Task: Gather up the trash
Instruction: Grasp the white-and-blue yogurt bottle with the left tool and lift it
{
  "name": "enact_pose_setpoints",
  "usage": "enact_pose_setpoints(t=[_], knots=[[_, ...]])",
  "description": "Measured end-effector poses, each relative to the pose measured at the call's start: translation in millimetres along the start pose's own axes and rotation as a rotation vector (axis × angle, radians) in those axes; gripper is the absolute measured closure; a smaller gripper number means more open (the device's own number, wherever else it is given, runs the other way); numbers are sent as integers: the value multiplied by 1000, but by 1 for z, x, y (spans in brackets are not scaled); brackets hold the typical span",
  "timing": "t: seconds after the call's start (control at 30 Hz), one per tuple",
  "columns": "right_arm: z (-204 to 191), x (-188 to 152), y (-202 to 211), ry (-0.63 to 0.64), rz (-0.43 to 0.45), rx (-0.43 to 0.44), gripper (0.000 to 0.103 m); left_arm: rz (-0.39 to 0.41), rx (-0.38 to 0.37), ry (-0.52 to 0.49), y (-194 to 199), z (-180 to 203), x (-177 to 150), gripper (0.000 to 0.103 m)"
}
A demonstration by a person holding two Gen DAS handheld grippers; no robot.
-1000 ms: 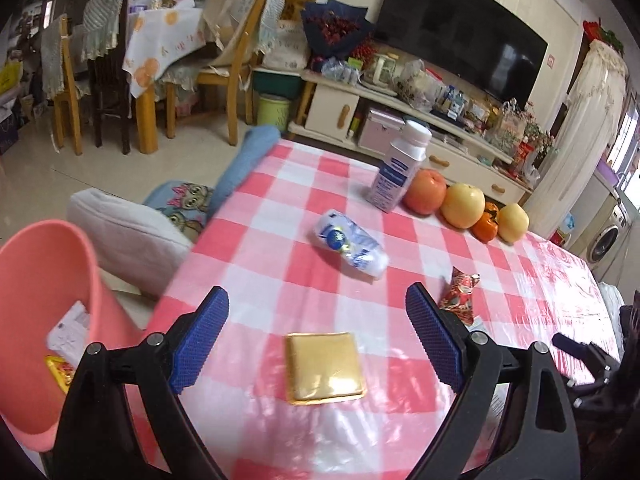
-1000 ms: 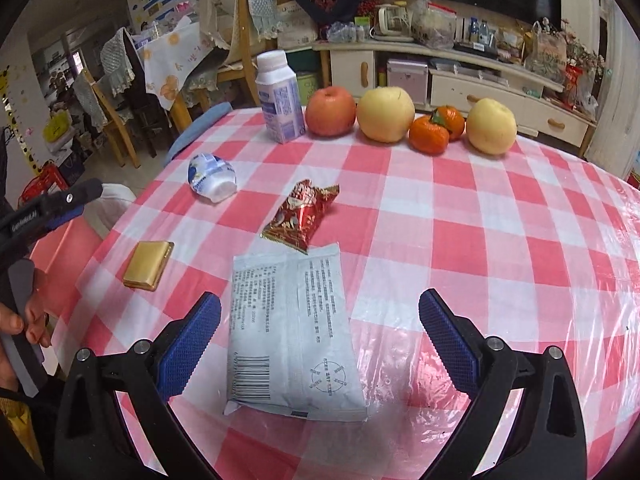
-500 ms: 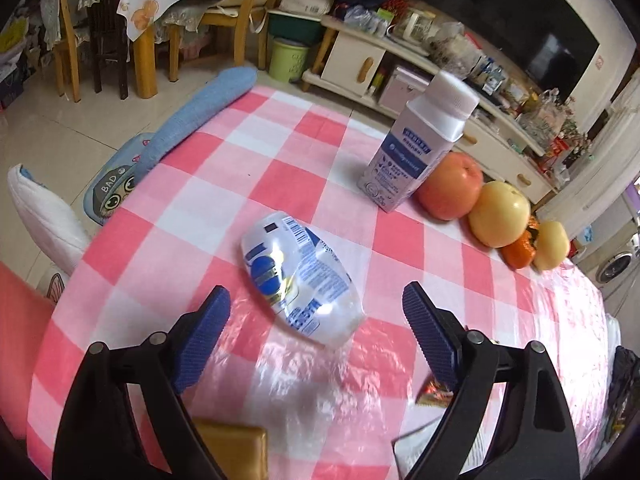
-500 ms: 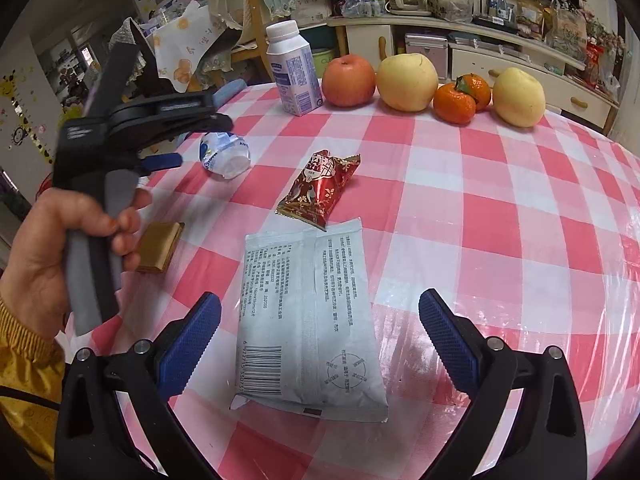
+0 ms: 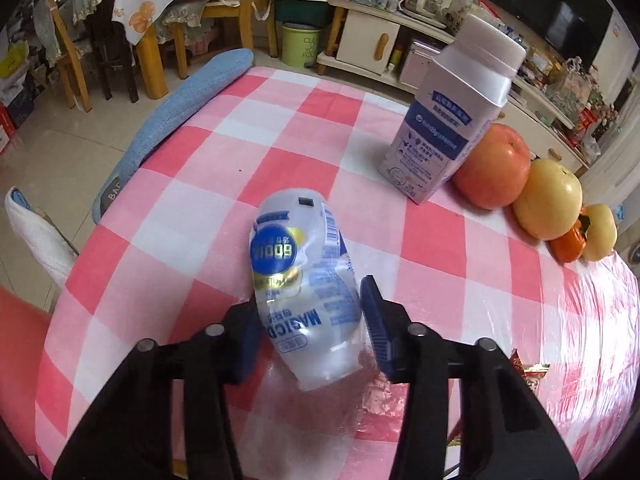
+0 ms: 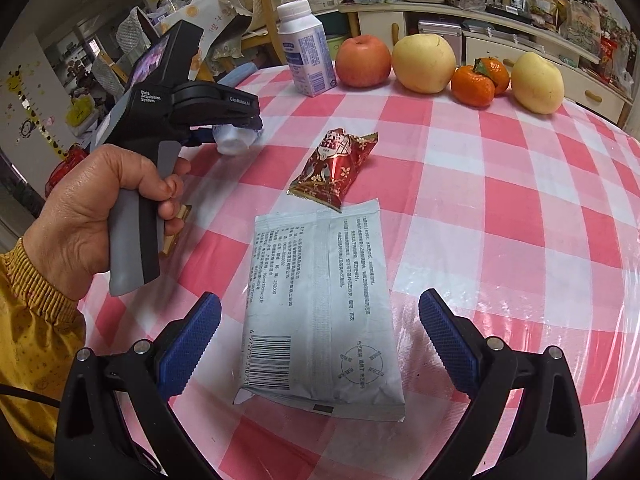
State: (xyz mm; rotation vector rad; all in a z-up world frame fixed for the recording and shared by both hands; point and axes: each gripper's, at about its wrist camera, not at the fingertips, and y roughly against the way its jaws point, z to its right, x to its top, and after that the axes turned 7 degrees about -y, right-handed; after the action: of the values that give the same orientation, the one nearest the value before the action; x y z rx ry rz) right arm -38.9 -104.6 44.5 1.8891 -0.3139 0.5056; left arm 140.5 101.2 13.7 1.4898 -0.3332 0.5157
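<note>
— Since a second ago my left gripper has swung from the gold packet to the crushed plastic bottle on the checked tablecloth, jaws closing around it.

— Firm?

— Pads seem to be touching; slick plastic may squirt out. My right gripper hangs wide above the grey pouch.

The right gripper, jaws wide apart, hovers over a grey foil pouch lying on the checked tablecloth. Beyond it lies a red snack wrapper; at left, a hand holds the left gripper whose jaws are closing around a crumpled plastic bottle
</note>
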Motion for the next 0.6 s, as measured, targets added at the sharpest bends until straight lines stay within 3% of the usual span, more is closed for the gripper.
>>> enact_pose_setpoints(t=[0.1,0.6], knots=[[-1,-1,-6,8,-19,-15,5,9,-22,-24,3,2,-3,65],[-6,-6,-28,66,-49,-72,5,59,-102,-45,30,-14,-27,77]])
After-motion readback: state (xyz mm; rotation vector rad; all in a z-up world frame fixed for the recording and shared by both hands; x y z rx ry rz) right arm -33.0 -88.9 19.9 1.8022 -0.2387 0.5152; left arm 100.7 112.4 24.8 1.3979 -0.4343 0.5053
